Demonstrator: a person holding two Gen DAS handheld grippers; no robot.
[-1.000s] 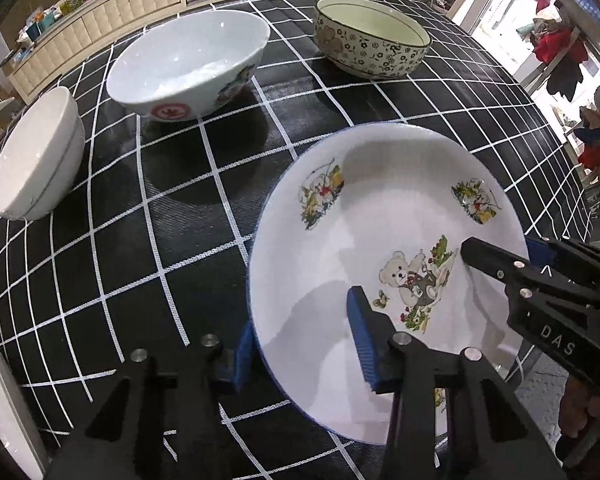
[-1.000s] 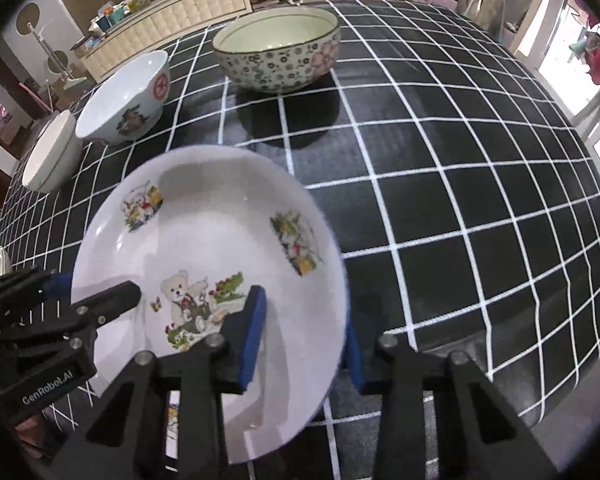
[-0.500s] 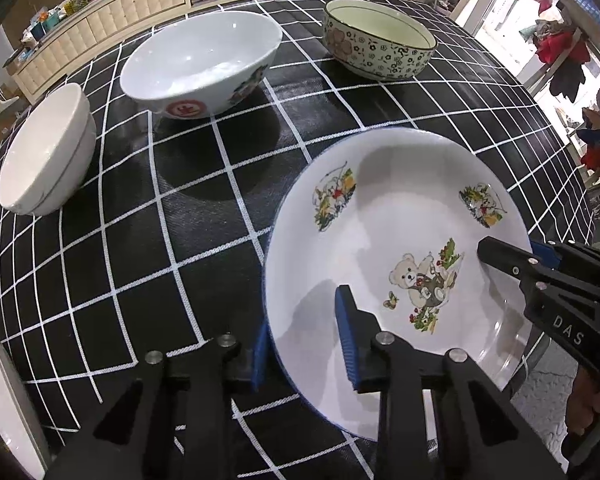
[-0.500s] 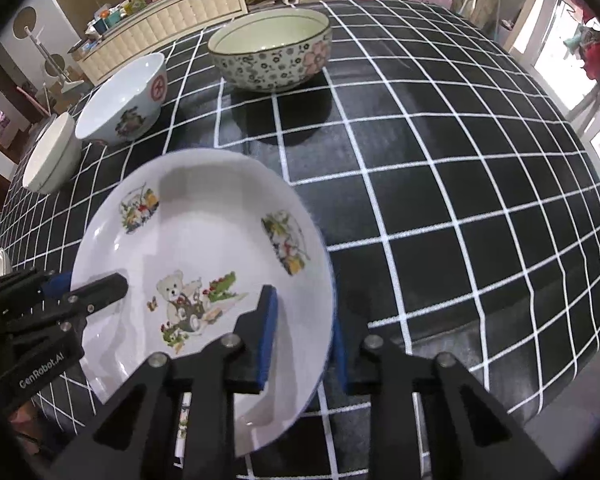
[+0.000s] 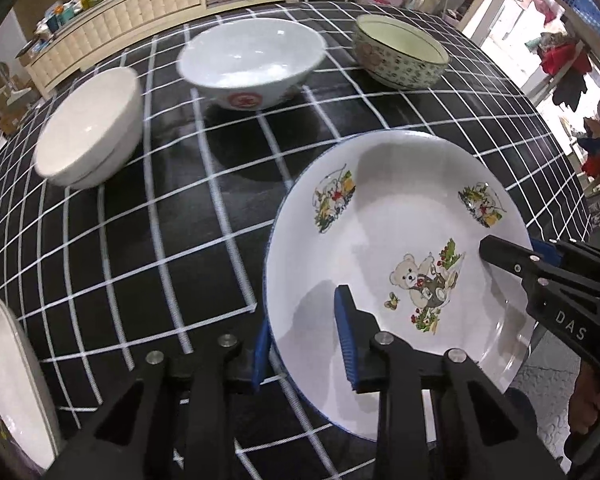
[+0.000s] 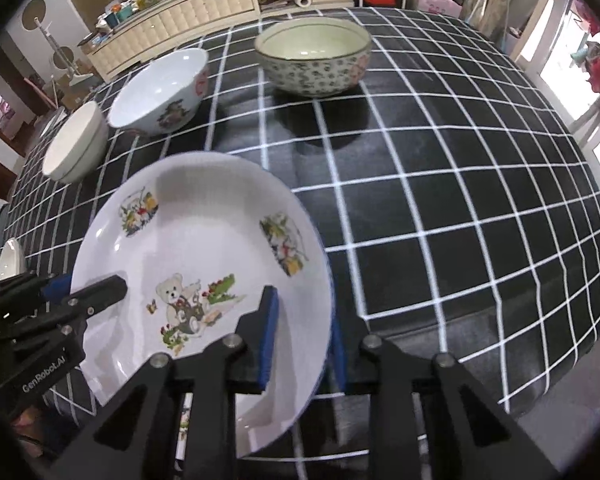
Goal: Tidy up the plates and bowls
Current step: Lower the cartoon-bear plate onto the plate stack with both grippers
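A white plate with a teddy-bear print [image 5: 396,216] [image 6: 204,240] is held above the black checked tablecloth [image 5: 140,220], raised off it. My left gripper [image 5: 304,340] is shut on its left rim. My right gripper [image 6: 300,340] is shut on its right rim and shows in the left wrist view [image 5: 540,264]. The left gripper shows in the right wrist view [image 6: 60,300]. Three bowls stand behind: a plain white one [image 5: 88,144] [image 6: 74,146], a white one with a red mark [image 5: 252,68] [image 6: 160,92], and a floral one [image 5: 400,56] [image 6: 312,60].
Another white plate [image 5: 12,380] lies at the table's left edge, also in the right wrist view [image 6: 10,260]. A cream cabinet [image 6: 188,20] stands beyond the table. The tablecloth [image 6: 460,200] stretches right of the held plate.
Both grippers have closed in on the plate's rims and lifted it slightly; the views have pulled back and up, so the bowls sit lower in the frame.
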